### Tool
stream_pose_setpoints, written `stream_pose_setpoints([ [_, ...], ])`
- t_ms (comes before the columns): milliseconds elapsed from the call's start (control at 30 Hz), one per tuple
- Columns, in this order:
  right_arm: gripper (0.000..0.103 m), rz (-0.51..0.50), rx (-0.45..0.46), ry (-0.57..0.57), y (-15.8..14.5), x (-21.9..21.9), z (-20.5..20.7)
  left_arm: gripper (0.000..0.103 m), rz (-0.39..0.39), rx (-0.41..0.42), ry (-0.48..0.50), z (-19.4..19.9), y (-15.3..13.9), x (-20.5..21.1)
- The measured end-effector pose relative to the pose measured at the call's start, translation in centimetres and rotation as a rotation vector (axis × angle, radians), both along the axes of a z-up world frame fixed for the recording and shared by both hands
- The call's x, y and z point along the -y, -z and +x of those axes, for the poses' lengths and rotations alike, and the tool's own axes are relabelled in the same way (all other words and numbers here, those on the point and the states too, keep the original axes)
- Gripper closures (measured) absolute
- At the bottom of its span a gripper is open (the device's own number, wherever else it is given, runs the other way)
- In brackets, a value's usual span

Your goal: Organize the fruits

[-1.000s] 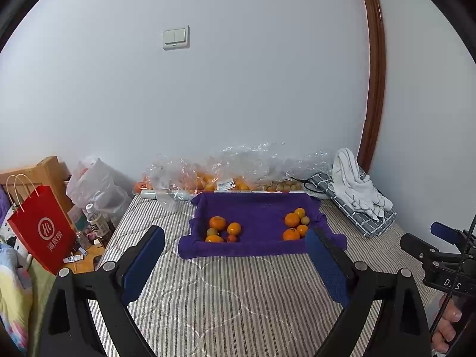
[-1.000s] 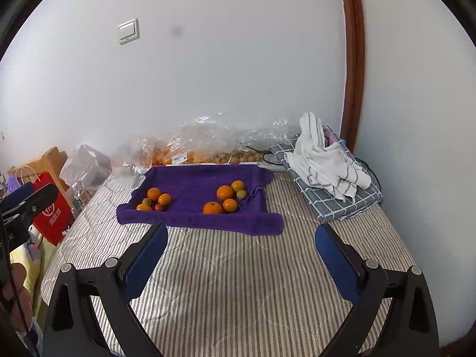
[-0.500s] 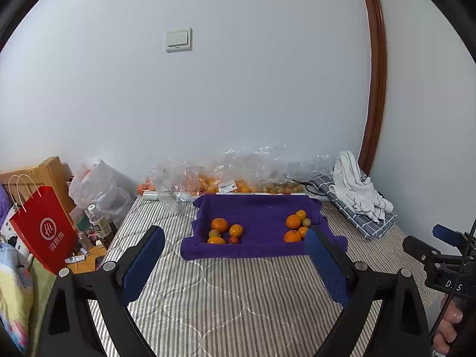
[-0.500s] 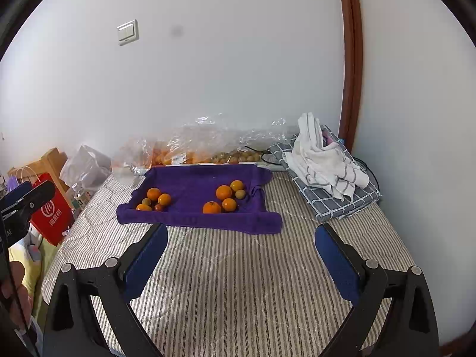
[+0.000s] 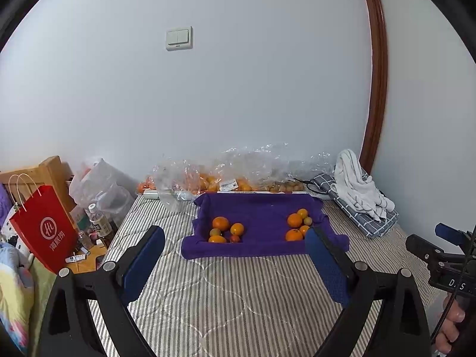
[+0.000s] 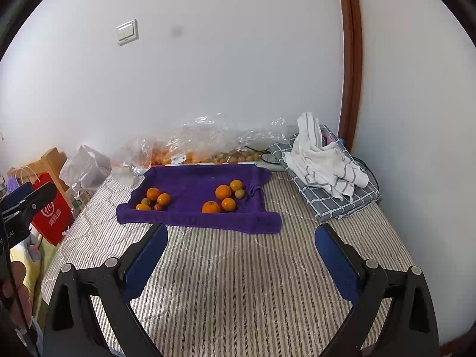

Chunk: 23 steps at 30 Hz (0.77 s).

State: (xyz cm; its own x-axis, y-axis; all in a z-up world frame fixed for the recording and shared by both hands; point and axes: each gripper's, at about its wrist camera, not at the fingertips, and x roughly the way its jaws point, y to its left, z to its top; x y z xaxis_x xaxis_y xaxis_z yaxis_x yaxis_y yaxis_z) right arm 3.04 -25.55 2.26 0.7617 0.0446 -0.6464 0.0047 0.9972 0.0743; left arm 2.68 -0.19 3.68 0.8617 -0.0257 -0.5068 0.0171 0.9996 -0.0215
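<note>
A purple towel (image 5: 261, 217) (image 6: 193, 184) lies on the striped bed at the far side. On it sit two groups of fruit: a left group (image 5: 224, 230) (image 6: 153, 198) of oranges and small dark fruits, and a right group (image 5: 298, 224) (image 6: 226, 197) of oranges and one greenish fruit. My left gripper (image 5: 235, 260) is open and empty, held above the bed well short of the towel. My right gripper (image 6: 241, 257) is open and empty, also short of the towel. The right gripper shows at the left wrist view's right edge (image 5: 446, 253).
Clear plastic bags of fruit (image 5: 238, 175) (image 6: 202, 148) lie along the wall behind the towel. A white towel on a checked cloth (image 5: 360, 196) (image 6: 324, 160) sits at the right. A red paper bag (image 5: 44, 226), bottles and a grey bag stand left of the bed.
Both grippers have drawn back slightly and tilted up, so the towel and fruit look a little smaller. The jaws stay open and nothing on the bed has moved.
</note>
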Motion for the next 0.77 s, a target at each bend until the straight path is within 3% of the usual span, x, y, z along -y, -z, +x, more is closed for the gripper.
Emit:
stream_pose_setpoints([
  [767, 0.005, -0.009, -0.003, -0.013, 0.3, -0.5, 0.3, 0.007, 0.023, -0.019, 0.020, 1.6, 1.1, -0.4],
])
